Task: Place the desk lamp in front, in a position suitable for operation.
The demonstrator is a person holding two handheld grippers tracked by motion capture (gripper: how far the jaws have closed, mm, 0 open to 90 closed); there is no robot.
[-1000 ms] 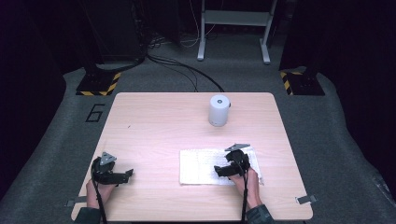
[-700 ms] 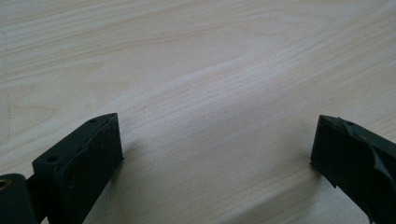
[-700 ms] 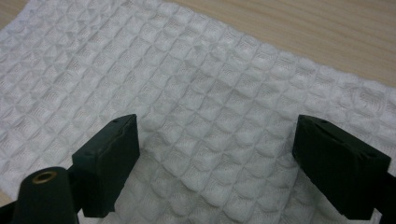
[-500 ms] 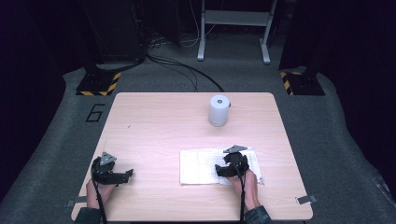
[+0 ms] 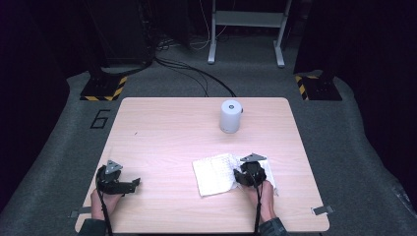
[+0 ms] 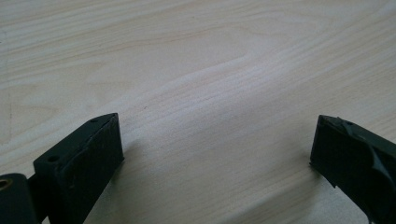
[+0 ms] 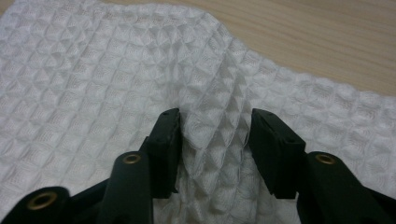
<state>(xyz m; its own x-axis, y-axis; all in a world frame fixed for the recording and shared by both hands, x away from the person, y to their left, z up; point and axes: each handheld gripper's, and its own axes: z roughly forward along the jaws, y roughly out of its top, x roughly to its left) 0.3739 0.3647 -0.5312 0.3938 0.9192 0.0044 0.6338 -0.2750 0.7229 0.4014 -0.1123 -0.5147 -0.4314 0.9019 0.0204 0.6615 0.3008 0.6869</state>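
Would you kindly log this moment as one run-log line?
right gripper: fingers just closing, pinching fold of white waffle-weave cloth | left gripper: open on light wooden table

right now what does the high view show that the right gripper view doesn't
High view alone: the whole table, the white cylinder at its far side, the left gripper resting on bare wood, and the floor beyond.

Right gripper view alone: the cloth's waffle weave, and a ridge of it bunched up between the two jaws, which have just been closing and press its sides.

Both: the white cloth, the right gripper on it, the wood.
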